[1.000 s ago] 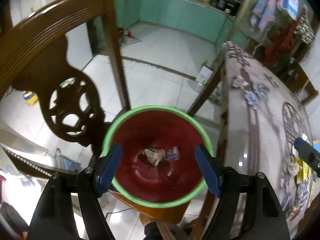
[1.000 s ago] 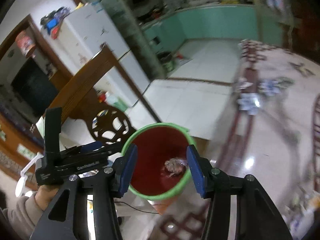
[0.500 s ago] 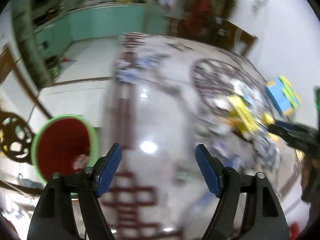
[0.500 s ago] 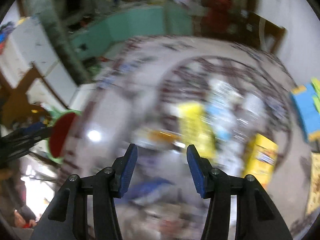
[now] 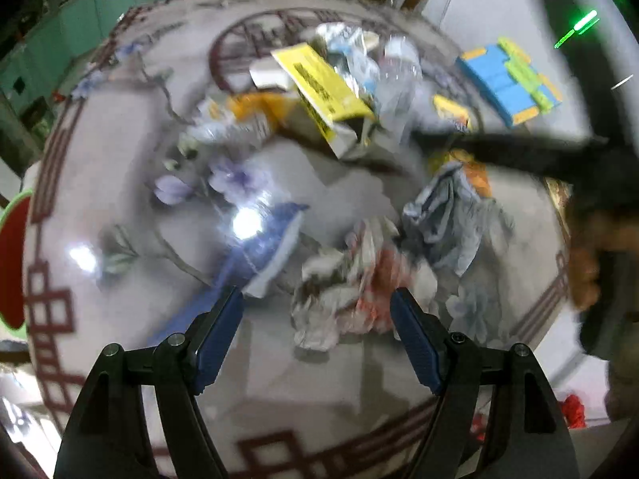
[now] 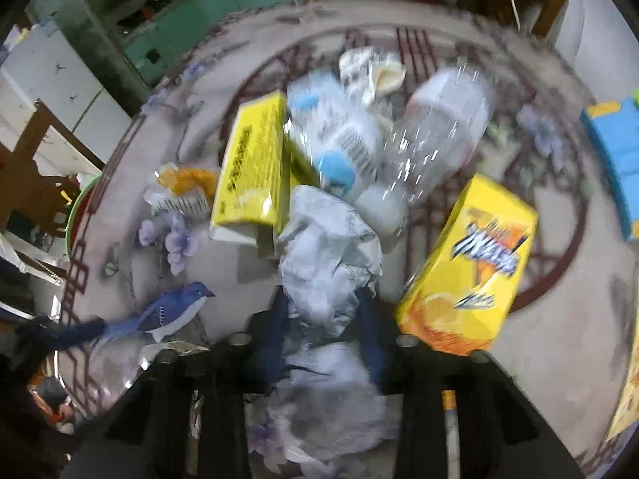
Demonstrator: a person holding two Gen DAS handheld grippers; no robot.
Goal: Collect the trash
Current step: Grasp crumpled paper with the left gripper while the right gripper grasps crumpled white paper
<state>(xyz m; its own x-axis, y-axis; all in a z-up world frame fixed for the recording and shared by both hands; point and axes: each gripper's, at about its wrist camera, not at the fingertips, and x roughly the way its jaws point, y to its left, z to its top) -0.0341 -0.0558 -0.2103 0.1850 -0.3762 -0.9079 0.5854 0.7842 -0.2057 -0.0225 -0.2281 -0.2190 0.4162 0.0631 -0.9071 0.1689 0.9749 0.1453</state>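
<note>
Both grippers have swung away from the red bin (image 5: 10, 263) and now point down at the littered table (image 5: 120, 299). Jaws on the right gripper (image 6: 325, 319) have just been closing, with a crumpled white plastic wrapper (image 6: 327, 255) between them (blur hides whether the pads press it). Just beyond it lie a yellow carton (image 6: 249, 171), a clear bottle (image 6: 435, 143) and a yellow juice box (image 6: 471, 263). The left gripper (image 5: 315, 319) stands spread wide over a crumpled red-and-white wrapper (image 5: 343, 291).
</note>
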